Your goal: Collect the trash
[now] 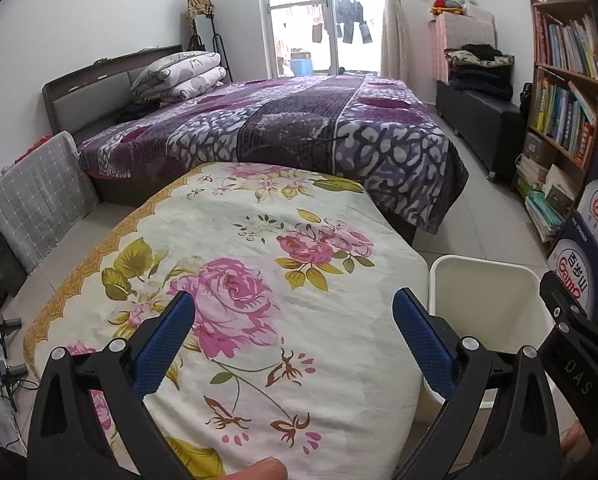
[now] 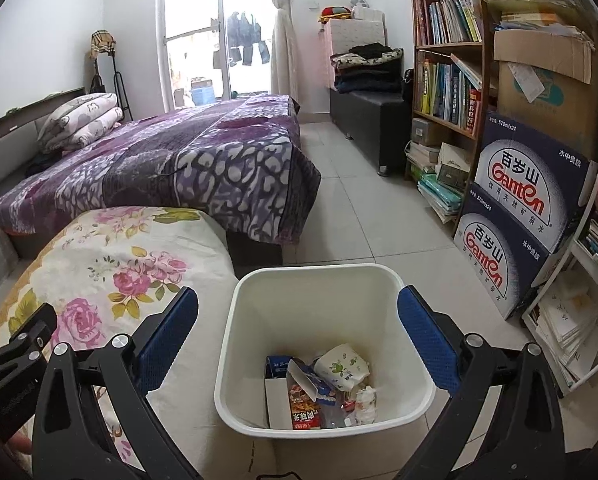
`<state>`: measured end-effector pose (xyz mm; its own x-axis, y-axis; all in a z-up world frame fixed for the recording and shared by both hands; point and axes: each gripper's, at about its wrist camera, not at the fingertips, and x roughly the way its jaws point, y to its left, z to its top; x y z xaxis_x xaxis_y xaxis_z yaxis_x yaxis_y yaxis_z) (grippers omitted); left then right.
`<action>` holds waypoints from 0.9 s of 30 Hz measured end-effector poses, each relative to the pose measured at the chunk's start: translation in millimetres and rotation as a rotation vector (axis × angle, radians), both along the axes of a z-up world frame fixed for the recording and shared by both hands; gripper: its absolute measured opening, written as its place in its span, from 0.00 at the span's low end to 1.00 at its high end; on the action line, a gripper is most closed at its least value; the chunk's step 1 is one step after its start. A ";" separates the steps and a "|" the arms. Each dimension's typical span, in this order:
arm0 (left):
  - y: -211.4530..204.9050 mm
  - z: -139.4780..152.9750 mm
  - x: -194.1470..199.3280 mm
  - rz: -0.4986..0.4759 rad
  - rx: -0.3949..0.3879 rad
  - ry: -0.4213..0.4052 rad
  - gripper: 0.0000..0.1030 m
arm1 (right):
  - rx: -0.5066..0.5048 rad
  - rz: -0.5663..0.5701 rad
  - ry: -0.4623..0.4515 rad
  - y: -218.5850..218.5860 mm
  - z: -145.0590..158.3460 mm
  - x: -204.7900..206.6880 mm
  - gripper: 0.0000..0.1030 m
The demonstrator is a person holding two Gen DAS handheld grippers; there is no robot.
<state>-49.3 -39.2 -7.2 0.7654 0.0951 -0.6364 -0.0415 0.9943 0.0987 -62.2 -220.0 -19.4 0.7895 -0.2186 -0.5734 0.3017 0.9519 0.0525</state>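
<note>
A white square trash bin (image 2: 251, 320) stands on the floor beside a table with a floral cloth (image 2: 111, 272). In the bin lie a snack carton (image 2: 303, 404), a crumpled paper cup (image 2: 341, 366) and crumpled tissue (image 2: 365, 398). My right gripper (image 2: 299, 312) is open and empty, held above the bin. My left gripper (image 1: 293, 312) is open and empty above the floral cloth (image 1: 259, 280). The bin (image 1: 487, 300) shows at the right in the left wrist view, its inside hidden. No trash shows on the cloth.
A bed with a purple blanket (image 1: 299, 128) lies behind the table. A bookshelf (image 2: 447, 60) and stacked water cartons (image 2: 519, 216) stand at the right. A dark bench with folded clothes (image 2: 367, 100) is by the far wall. Tiled floor (image 2: 359, 208) runs between them.
</note>
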 end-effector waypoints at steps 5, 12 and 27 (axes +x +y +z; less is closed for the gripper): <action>-1.1 -2.4 1.8 0.001 -0.006 0.011 0.93 | 0.002 0.002 0.009 -2.1 -1.8 1.3 0.93; -3.1 -4.5 3.2 0.003 -0.009 0.021 0.93 | 0.001 0.004 0.023 -3.0 -4.8 1.9 0.93; 2.3 -7.2 5.4 0.006 -0.020 0.036 0.93 | -0.002 0.007 0.025 -2.6 -7.2 2.3 0.93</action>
